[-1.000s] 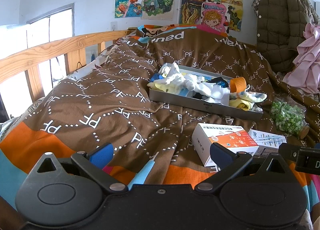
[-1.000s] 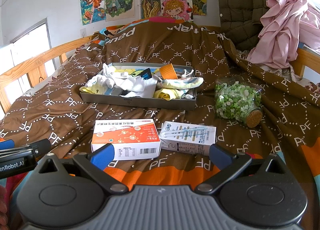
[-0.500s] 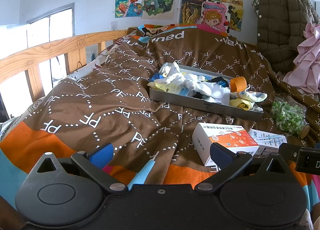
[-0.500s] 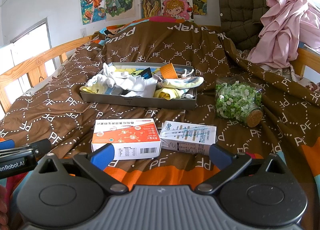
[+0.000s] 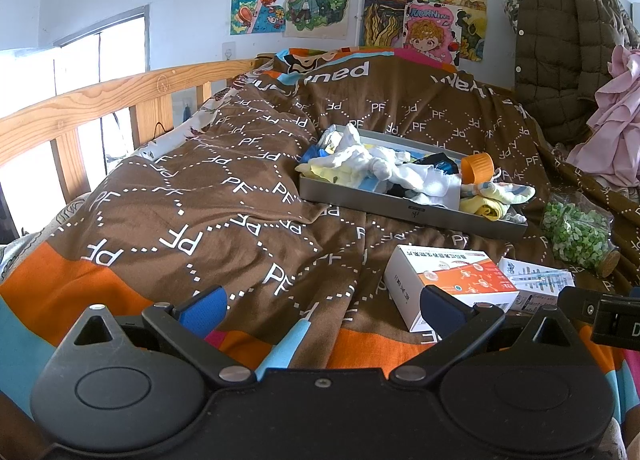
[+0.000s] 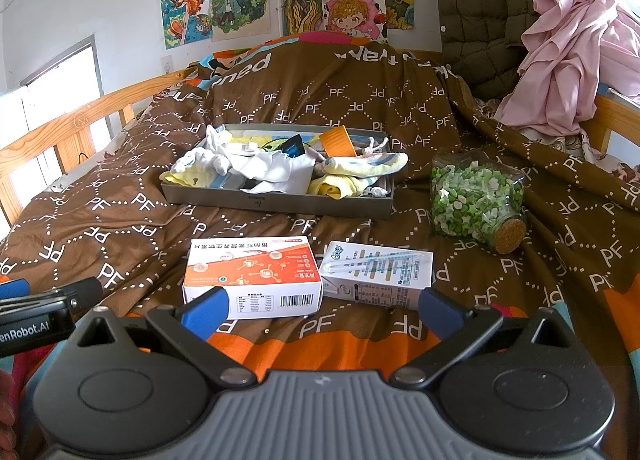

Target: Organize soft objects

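Observation:
A grey tray (image 6: 276, 204) (image 5: 380, 207) sits mid-bed, heaped with soft things: white socks (image 6: 248, 167) (image 5: 384, 169), yellow cloths (image 6: 340, 183) (image 5: 494, 199) and an orange cup (image 6: 338, 141) (image 5: 476, 167). My left gripper (image 5: 324, 306) hovers low over the bedspread, well short of the tray, open and holding nothing. Nearer the boxes, my right gripper (image 6: 322, 310) is likewise open with nothing between its fingers, just before the orange-and-white box (image 6: 254, 274) (image 5: 448, 282). Part of the right gripper (image 5: 600, 312) shows at the left wrist view's right edge, and the left gripper (image 6: 40, 308) at the right wrist view's left edge.
A white-blue carton (image 6: 380, 272) lies beside the orange box. A corked jar of green bits (image 6: 476, 195) (image 5: 580, 236) lies on its side at right. A wooden rail (image 5: 100, 107) bounds the bed's left; a quilted coat (image 6: 488, 19) and pink cloth (image 6: 572, 55) hang at back right.

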Demonstrator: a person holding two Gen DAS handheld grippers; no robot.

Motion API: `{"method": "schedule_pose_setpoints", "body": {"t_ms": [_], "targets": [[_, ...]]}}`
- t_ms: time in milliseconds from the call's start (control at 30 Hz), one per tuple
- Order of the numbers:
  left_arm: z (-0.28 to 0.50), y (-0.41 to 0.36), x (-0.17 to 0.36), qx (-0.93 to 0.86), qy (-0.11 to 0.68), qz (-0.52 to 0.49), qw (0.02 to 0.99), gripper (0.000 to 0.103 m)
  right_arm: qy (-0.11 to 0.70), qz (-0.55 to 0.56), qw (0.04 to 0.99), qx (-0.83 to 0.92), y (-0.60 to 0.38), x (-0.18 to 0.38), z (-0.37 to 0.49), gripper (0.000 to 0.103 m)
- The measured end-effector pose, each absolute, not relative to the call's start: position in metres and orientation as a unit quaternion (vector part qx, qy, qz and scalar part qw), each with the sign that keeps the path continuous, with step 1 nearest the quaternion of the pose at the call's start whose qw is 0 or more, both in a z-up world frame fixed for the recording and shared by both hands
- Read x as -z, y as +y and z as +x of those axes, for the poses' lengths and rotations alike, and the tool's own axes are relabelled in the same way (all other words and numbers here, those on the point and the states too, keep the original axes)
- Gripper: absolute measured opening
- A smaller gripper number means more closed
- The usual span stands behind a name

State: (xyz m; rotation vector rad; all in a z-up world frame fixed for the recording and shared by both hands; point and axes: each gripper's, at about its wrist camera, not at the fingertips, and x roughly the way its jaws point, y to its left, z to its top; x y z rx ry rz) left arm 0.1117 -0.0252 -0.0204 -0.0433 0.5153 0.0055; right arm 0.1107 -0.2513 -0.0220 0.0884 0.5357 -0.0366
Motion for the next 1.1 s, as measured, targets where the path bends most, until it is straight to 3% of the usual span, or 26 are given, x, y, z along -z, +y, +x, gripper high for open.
{"method": "schedule_pose_setpoints", "body": {"t_ms": [1100], "targets": [[0.1135,-0.0227,0.022,-0.016,0.272,-0.017,0.962,0.102,0.266,0.044,0.963,0.018,-0.2508,0.022,0.1106,0.103]]}}
